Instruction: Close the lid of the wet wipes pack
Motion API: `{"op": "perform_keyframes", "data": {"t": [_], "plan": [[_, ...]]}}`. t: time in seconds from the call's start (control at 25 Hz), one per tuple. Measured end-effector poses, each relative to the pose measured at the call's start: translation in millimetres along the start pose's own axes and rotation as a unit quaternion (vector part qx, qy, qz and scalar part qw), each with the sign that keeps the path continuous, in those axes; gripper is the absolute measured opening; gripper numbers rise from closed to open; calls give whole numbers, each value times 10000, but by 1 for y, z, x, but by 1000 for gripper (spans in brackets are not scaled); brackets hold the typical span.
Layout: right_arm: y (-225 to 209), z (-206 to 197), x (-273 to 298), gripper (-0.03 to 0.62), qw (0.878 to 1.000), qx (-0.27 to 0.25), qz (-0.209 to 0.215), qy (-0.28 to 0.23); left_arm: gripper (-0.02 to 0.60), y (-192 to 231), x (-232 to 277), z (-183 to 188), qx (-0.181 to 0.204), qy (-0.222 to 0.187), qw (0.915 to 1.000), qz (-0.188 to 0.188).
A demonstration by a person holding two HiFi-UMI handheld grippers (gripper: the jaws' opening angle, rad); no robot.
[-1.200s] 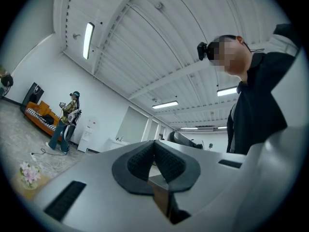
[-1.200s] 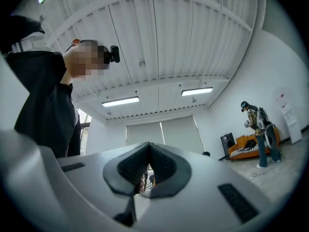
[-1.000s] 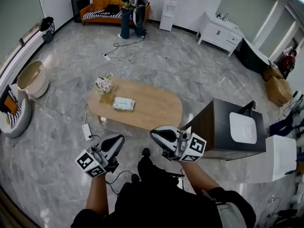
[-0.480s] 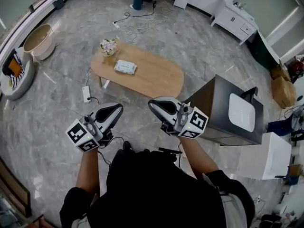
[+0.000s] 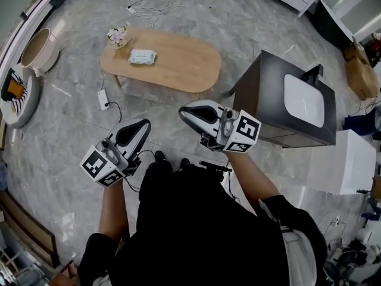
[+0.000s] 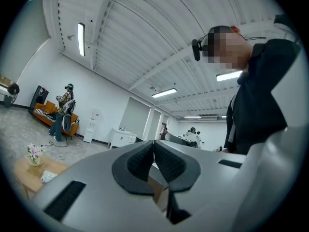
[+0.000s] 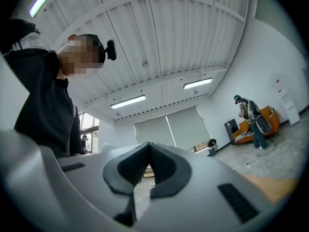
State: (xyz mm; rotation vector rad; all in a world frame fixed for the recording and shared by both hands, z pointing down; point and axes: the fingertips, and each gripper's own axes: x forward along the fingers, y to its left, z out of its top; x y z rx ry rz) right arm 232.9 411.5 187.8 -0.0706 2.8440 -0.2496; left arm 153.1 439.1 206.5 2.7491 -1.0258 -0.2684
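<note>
We stand well back from the table [image 5: 184, 70]. The wipes pack [image 5: 142, 56] lies near its left end, just beside the flowers [image 5: 117, 36]; its lid is too small for us to read. We hold both grippers close in front of our body, well apart from the pack. The left gripper [image 5: 143, 124] has its jaws pressed together with nothing between them, and the right gripper [image 5: 184, 111] is likewise closed and empty. A dark cabinet [image 5: 262, 94] stands to our right.

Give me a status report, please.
Left gripper, right gripper shut, empty. Wet wipes pack on table, far off, lid unreadable. Power strip on floor beside table.
</note>
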Motion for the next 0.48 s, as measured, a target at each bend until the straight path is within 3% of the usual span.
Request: {"op": "perform_keyframes", "data": {"t": [0.32, 0.48], "plan": [[4, 11, -29, 10, 9998, -138, -30, -155, 17, -24, 23, 3, 45, -85, 9999, -52], [-1, 13, -33, 11, 9997, -186, -48, -166, 17, -21, 25, -8, 188, 111, 9998, 32]]}}
